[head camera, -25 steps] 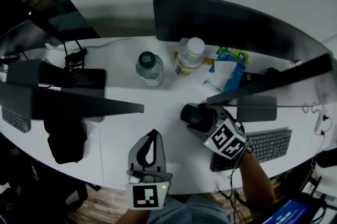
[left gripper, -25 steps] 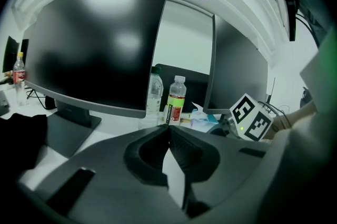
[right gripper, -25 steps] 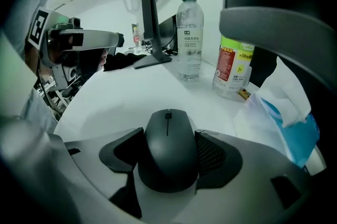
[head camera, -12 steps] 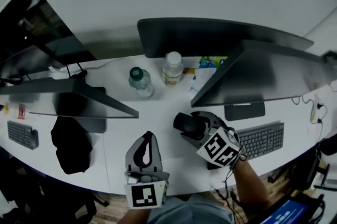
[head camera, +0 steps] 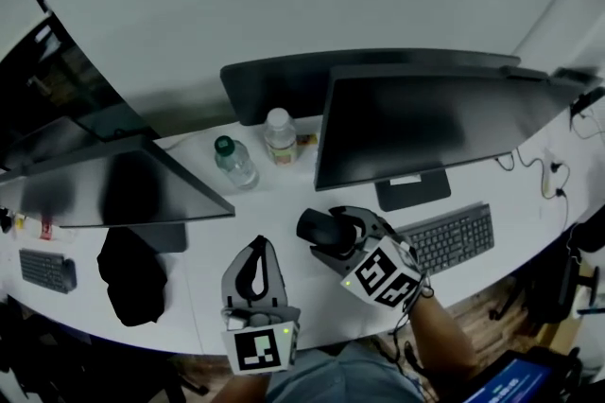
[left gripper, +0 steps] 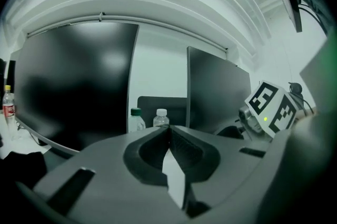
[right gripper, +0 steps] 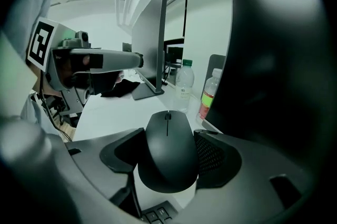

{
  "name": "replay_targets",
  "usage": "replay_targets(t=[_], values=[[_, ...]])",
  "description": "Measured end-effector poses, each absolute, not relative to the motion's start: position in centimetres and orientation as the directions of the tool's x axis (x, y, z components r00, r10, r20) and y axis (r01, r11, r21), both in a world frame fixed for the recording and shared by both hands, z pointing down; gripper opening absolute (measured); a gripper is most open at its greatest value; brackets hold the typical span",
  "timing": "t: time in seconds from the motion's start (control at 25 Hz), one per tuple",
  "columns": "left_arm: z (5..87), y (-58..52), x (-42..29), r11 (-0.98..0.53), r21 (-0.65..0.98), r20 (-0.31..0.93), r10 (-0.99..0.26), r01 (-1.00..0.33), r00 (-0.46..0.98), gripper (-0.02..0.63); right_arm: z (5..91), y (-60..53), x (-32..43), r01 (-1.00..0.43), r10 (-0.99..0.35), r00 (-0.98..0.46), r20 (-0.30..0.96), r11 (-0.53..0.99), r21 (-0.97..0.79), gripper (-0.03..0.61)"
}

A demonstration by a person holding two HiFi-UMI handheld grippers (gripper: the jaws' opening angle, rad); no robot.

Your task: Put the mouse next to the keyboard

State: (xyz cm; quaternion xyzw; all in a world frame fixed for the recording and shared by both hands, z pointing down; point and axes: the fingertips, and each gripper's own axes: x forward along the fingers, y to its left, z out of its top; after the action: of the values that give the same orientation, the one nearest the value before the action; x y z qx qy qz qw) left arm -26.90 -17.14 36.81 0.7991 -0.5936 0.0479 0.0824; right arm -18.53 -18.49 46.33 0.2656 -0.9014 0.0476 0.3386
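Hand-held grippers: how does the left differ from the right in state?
The left hand-held gripper has its jaws together on nothing; the right hand-held gripper, its jaws just closing, clamps a black mouse. The left points straight ahead, the right slants toward the left. Both carry a marker cube.

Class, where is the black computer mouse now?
Head view, lower centre: the black computer mouse is held in the right gripper, whose jaws have just closed further, over the white desk left of the grey keyboard.
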Motion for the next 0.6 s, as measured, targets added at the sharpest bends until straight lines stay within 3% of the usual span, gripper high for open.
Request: replay_targets(t=[0.6], values=[[34.4, -14.5, -15.6, -0.329, 0.027, 0.136, -0.934, -0.944, 0.33, 0.005, 44.3, -16.1, -8.7, -0.571, -0.522, -0.633, 0.571, 0.813, 0.111, 0.304]])
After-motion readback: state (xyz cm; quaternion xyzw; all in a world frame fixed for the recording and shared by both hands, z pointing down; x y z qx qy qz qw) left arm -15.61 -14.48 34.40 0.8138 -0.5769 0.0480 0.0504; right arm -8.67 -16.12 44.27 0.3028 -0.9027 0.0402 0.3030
